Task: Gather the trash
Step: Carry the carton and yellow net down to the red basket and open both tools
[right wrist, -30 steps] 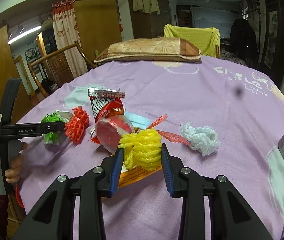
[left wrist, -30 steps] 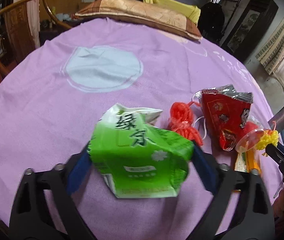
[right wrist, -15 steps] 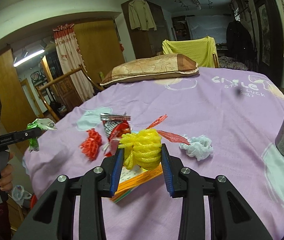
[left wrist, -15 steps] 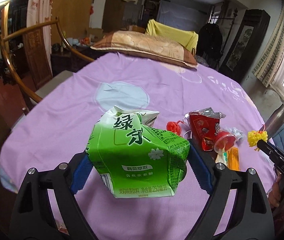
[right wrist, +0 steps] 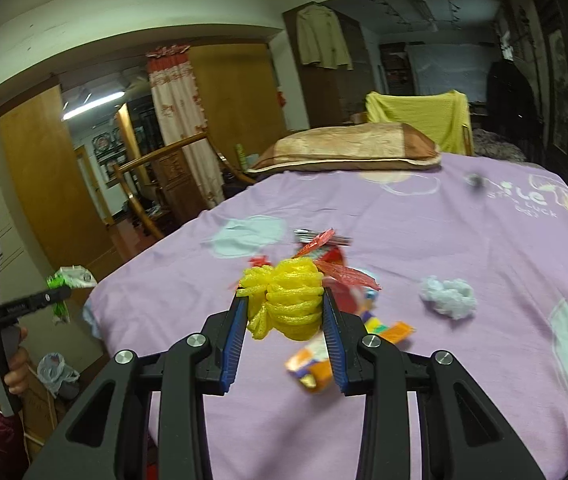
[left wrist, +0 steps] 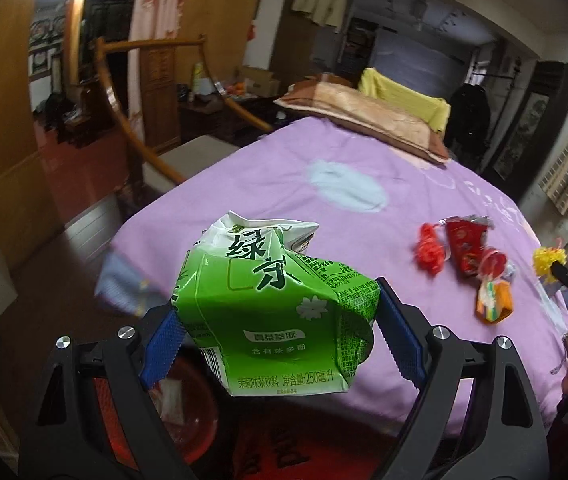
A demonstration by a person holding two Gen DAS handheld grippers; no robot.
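The left gripper (left wrist: 278, 344) is pinching a crumpled green carton (left wrist: 276, 316) between its blue pads, holding it in the air past the bed's near corner; below it a red basin (left wrist: 188, 412) is showing on the floor, with something pale lying inside. The right gripper (right wrist: 282, 322) is squeezing a yellow foam net (right wrist: 285, 300) between its pads, lifted clear of the purple sheet (right wrist: 463, 240). Other trash is lying on the sheet: an orange-red net (left wrist: 429, 248), a red snack bag (left wrist: 465, 246) just beside it, a red-lidded cup (left wrist: 493, 262) touching the bag, an orange wrapper (left wrist: 493, 304) near the cup, and a white foam wad (right wrist: 447, 294) sitting apart to the right. A tan pillow (right wrist: 343, 148) is resting at the far end of the bed. In the right wrist view the person's hand (right wrist: 18, 366) is gripping the left gripper's handle off the bed's left side; a plastic bag (right wrist: 58, 372) is sitting on the floor below.
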